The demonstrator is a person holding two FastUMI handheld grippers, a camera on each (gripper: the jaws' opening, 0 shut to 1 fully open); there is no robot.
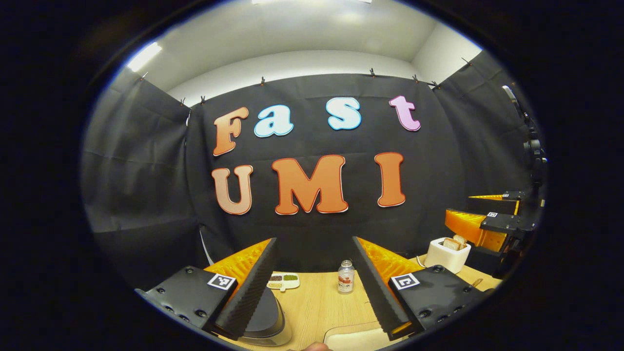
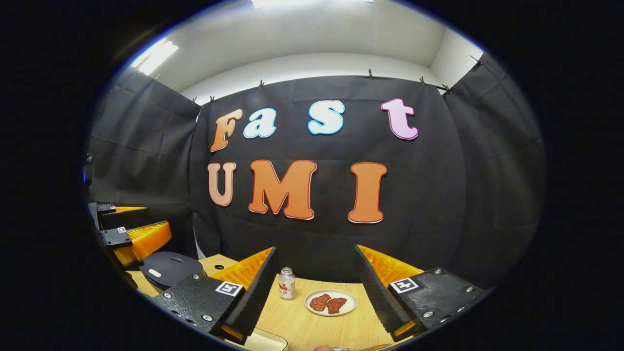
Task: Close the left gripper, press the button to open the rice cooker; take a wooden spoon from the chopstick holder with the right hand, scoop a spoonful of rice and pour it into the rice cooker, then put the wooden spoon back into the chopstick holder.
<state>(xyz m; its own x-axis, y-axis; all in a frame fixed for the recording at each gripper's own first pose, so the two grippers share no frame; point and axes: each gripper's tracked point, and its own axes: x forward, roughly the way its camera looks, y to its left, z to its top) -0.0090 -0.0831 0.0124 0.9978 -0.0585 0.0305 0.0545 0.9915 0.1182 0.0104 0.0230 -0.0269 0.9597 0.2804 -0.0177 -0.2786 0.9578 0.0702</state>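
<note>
The rice cooker (image 1: 267, 322), dark with a silver rim, stands low at the left of the left gripper view, partly hidden behind that gripper's left finger. My left gripper (image 1: 314, 287) is open above the wooden table (image 1: 317, 309), nothing between its fingers. In the right gripper view the cooker's dark lid (image 2: 170, 268) with a pale oval button lies shut at the left, and the left gripper (image 2: 131, 234) hovers above and behind it. My right gripper (image 2: 314, 292) is open and empty; it also shows at the far right as the right gripper (image 1: 487, 219), raised beside a toaster.
A small bottle (image 1: 345, 282) stands mid-table, a divided dish of grains (image 1: 283, 280) to its left, a white toaster with bread (image 1: 447, 254) to the right. A plate of meat (image 2: 330, 302) sits beside the bottle (image 2: 286, 282). A pale tray (image 1: 358, 340) lies at the near edge.
</note>
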